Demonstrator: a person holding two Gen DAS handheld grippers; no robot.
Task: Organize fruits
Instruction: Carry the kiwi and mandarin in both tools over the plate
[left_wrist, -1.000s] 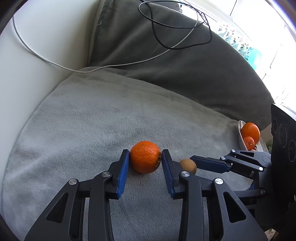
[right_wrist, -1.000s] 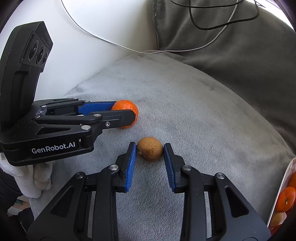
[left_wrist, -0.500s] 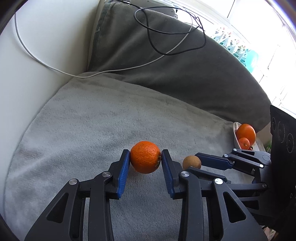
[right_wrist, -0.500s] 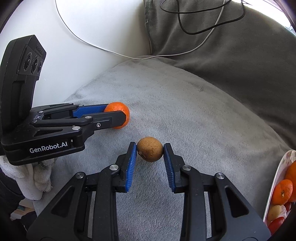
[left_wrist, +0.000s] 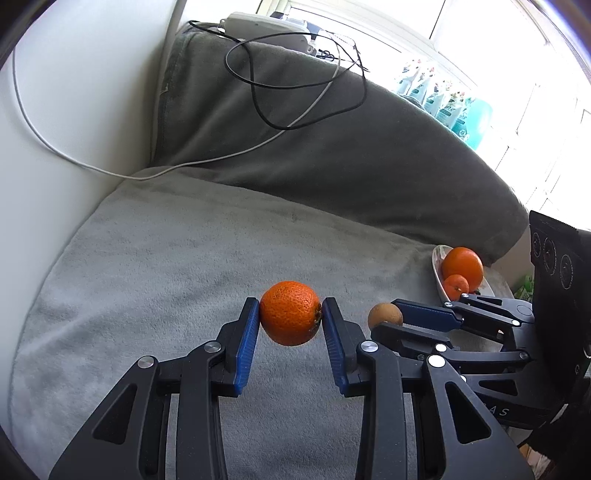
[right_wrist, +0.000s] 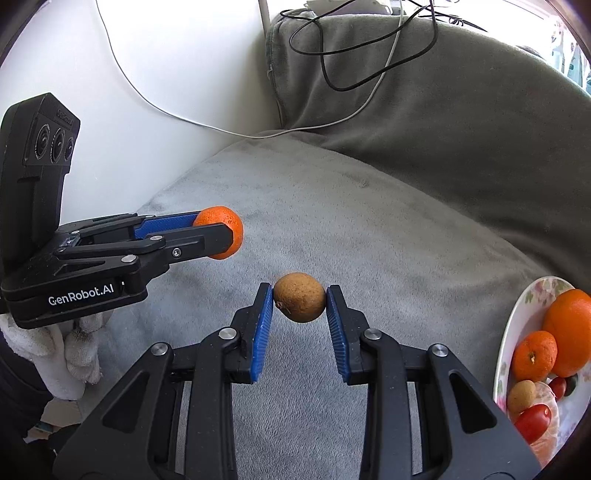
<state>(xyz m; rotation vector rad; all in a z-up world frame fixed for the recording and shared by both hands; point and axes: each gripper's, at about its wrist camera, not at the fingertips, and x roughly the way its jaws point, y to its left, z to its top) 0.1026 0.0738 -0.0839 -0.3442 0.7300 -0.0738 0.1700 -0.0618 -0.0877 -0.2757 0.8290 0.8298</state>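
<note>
1. Across the grey blanket that fills the middle of both views, the carrying step looks to be in hand: each tool holds one fruit clear of the fabric, and the next move, by judgement, is to bring both toward the plate at the right edge of the right wrist view and release them there.
2. At the lower centre of the left wrist view, the left gripper is clamped on the orange, its blue pads pressing the fruit's two sides near the fingertips.
3. At the lower centre of the right wrist view, the right gripper is closed on the brown fruit, probably a kiwi, pinched at the very tips.
4. On the plate, fruit is already piled: a large orange, a small mandarin and red tomatoes. Setting down calls for a free spot, since round fruit may roll off the shallow rim.
5. The two held fruits sit near each other but apart, the orange to the left of the brown fruit in both views.
</note>
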